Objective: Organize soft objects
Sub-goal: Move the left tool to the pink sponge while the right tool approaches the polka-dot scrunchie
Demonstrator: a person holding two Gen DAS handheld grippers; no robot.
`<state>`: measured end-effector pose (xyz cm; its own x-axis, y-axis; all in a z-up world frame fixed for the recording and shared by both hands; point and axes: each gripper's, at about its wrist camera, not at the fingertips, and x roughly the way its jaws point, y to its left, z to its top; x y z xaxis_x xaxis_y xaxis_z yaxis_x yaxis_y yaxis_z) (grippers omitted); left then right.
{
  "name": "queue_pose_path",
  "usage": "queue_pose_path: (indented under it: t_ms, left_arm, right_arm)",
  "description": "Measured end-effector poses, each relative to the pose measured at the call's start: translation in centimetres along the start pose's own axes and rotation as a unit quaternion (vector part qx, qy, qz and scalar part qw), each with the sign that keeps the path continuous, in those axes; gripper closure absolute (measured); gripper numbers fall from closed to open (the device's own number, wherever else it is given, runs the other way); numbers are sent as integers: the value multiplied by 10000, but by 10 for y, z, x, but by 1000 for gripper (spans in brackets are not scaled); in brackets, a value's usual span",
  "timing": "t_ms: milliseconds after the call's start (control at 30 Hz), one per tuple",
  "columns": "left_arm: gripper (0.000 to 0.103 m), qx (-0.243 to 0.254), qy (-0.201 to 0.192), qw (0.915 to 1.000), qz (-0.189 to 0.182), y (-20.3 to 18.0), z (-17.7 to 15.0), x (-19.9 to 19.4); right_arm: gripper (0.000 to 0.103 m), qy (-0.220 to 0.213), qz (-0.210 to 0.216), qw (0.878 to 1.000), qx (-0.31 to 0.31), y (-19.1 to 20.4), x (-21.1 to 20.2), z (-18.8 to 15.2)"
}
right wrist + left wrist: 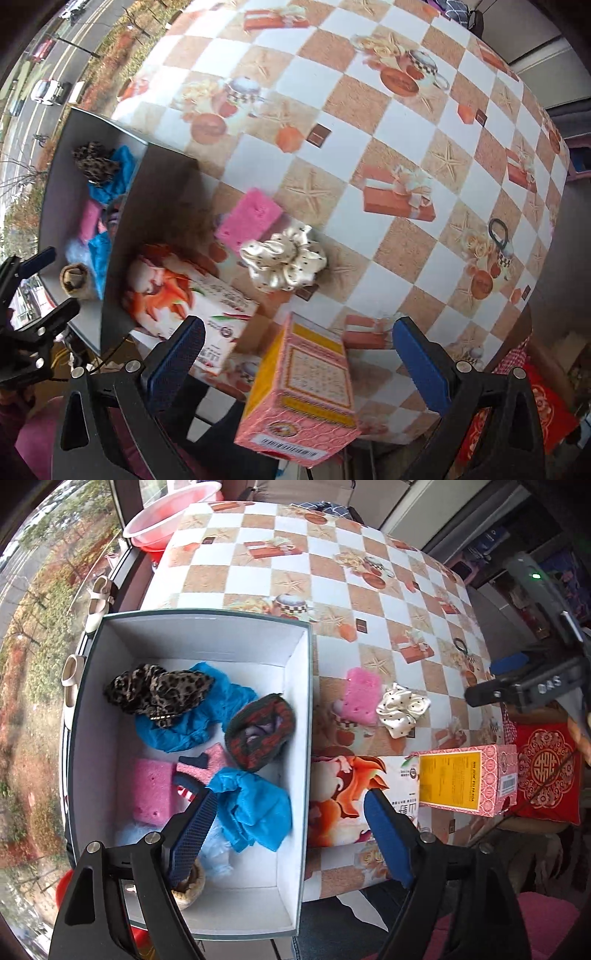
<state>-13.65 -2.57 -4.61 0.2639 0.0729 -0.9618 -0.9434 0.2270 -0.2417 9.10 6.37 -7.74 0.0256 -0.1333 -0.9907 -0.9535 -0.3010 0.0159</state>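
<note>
White-walled cardboard box (207, 635) sits at far left of the checked tablecloth (280, 576), already holding soft goods: leopard-print fabric scrunchie (159, 694), crumpled blue non-woven cloth (255, 808), pink foam sponge (153, 794), dark knitted pouch (260, 731). Left gripper (291, 812) hangs over the box's near right corner, jaws spread wide, nothing between them.

Just right of the box wall, on the table: second pink foam sponge (249, 218), and touching its near edge a cream satin scrunchie with black dots (282, 264). Both look light and squashy; the sponge should compress under a pinch across its short sides, while satin is probably slippery, so take the scrunchie through a thick fold, not the frill edge.

Nearer, printed tissue pack (184, 295) and pink-and-yellow carton (303, 391) lie flat. Right gripper (299, 369) hovers above the carton, jaws wide apart, empty. Far right, small black hair tie (498, 229).

Hard to read: pale bluish material under the left finger, and a beige roll at the box's near end, partly hidden. Box's near wall is cut off.
</note>
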Motion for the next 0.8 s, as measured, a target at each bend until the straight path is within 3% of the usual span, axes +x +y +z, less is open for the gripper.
queue_pose_path:
  t_ms: [267,433,633,800]
  left_arm:
    - [18,231,315,9992,57,-44,19,15]
    - [18,283,512,9982,144,-69,37,36]
    - [18,398,567,9971,330,-103,76,70]
    - [18,502,657,9949,577,-123,106,111]
  right_arm:
    - [1,650,228,9960,-568,-2,82,43]
    - [1,951,128,9916,-866,-1,126,52]
    - [1,671,67,9968,437,-81,137,35]
    - [1,528,-91,9844,1675,-169,139,-10]
